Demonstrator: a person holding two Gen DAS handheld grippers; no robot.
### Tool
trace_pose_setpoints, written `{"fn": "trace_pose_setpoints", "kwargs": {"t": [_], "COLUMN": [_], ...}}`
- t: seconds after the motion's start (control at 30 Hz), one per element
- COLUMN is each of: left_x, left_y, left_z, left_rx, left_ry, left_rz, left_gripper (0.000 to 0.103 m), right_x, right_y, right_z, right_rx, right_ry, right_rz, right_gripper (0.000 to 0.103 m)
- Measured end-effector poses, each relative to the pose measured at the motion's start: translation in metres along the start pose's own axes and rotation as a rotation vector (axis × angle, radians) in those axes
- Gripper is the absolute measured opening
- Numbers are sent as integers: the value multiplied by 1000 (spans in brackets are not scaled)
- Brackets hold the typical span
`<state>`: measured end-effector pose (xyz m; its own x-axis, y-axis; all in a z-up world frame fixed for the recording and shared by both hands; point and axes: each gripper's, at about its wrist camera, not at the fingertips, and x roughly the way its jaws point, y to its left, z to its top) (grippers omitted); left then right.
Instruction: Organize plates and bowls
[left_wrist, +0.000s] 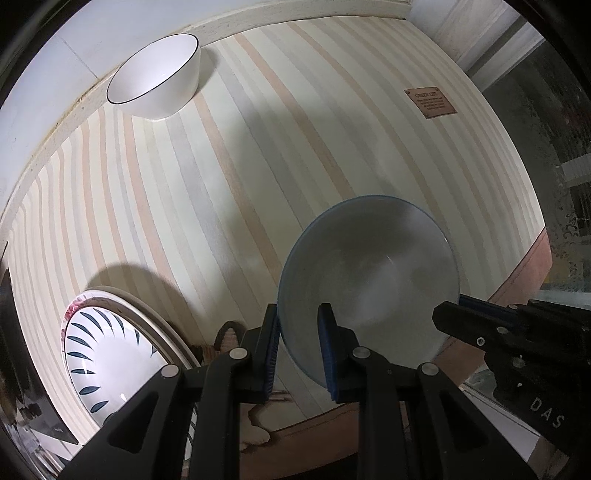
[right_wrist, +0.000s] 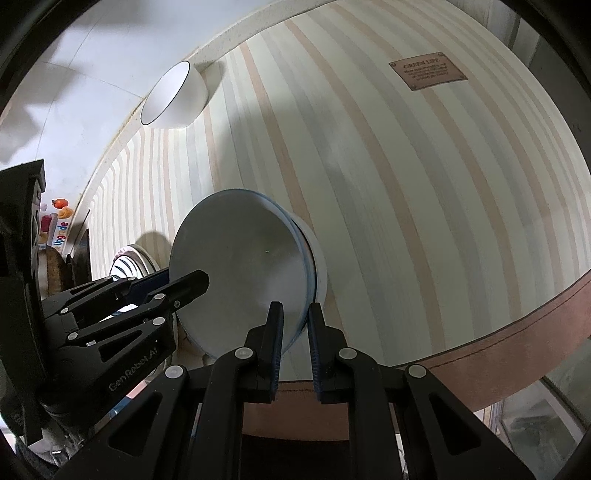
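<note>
Both grippers (left_wrist: 301, 332) (right_wrist: 295, 325) pinch blue-rimmed bowl's (left_wrist: 369, 273) opposite rims.

We note a wide open stretch of striped mat (left_wrist: 258, 166) between the blue-rimmed bowl (left_wrist: 369, 280) and the white bowl (left_wrist: 155, 85) at the far wall; approach there is unobstructed. Near left, the leaf-pattern plates (left_wrist: 107, 354) block passage. The left gripper (left_wrist: 298, 325) and right gripper (right_wrist: 295, 325) crowd the blue-rimmed bowl's rim on both sides. The brown label (left_wrist: 430, 103) lies flat.
</note>
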<state>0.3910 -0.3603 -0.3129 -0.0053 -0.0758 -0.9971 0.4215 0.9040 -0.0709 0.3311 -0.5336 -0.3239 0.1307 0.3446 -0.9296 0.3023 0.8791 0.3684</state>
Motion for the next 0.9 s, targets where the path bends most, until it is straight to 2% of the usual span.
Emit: {"fn": "trace_pose_setpoints", "kwargs": {"t": [0.27, 0.37, 0.47, 0.53, 0.6, 0.8, 0.9], "left_x": [-36, -52, -66, -69, -70, -56, -40], "left_y": [10, 22, 40, 55, 75, 150, 182], "left_z": [-2, 6, 20, 36, 52, 108, 132], "left_rx": [-25, -71, -128, -164, -212, -373, -428], "left_ry": [-52, -74, -107, -123, -134, -151, -140], "left_rz": [-39, -69, -91, -93, -85, -49, -66], "left_gripper": [19, 23, 26, 27, 27, 27, 27], "right_x": [-13, -27, -42, -52, -58, -52, -31], "right_y": [-5, -6, -4, 1, 9, 39, 61], "right_z": [-1, 4, 17, 31, 47, 122, 165], "right_rx": [6, 9, 2, -13, -32, -88, -117], "right_ry": [13, 6, 0, -16, -33, -76, -102], "right_rz": [34, 57, 81, 92, 108, 146, 157], "right_gripper": [15, 15, 24, 38, 42, 46, 46]}}
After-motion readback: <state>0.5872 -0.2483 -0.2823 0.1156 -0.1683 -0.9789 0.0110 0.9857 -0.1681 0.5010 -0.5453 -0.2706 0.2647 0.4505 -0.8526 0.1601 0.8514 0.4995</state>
